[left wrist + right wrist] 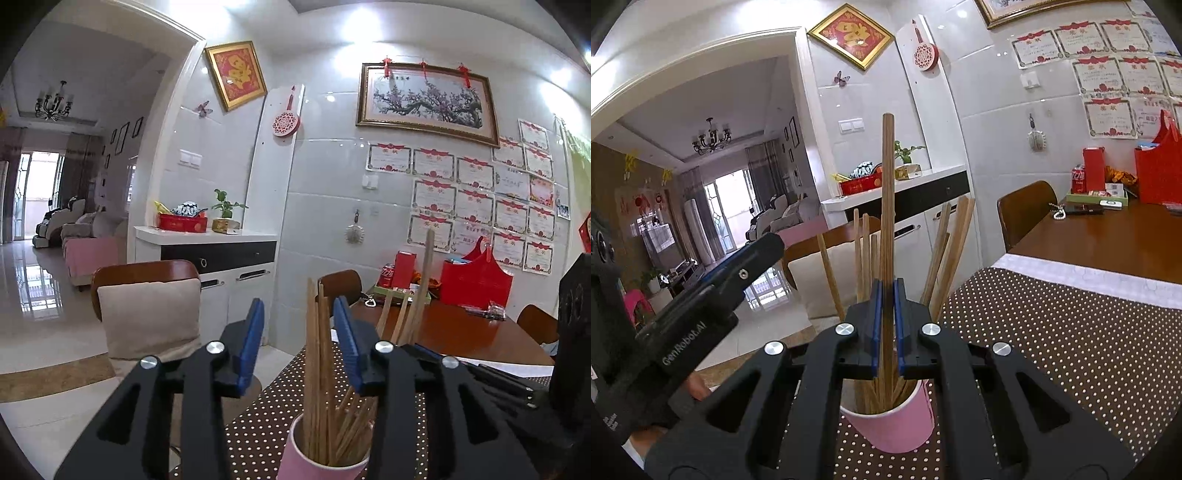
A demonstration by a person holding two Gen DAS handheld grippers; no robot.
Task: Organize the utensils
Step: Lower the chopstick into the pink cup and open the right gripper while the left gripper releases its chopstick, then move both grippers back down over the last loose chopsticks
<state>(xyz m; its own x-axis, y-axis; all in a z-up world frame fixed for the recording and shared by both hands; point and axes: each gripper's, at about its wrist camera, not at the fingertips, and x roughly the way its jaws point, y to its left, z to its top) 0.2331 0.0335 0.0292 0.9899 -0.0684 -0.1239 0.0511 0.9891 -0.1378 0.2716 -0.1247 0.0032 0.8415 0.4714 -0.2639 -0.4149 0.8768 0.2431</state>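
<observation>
A pink cup [890,428] stands on the brown dotted mat [1052,339] and holds several wooden chopsticks [938,254]. My right gripper [887,291] is shut on one long chopstick [887,184], upright, its lower end inside the cup. In the left wrist view the same pink cup [314,461] sits low between my open blue fingers, with chopsticks [314,350] rising through the gap. My left gripper [299,325] is open and holds nothing. It also shows at the left of the right wrist view [738,266].
The wooden table [1108,236] carries a red bag [1160,173], a red box, a cola can [1078,179] and a tray at its far end. Wooden chairs [147,295] stand along the table's edge. A white cabinet [207,251] is against the wall.
</observation>
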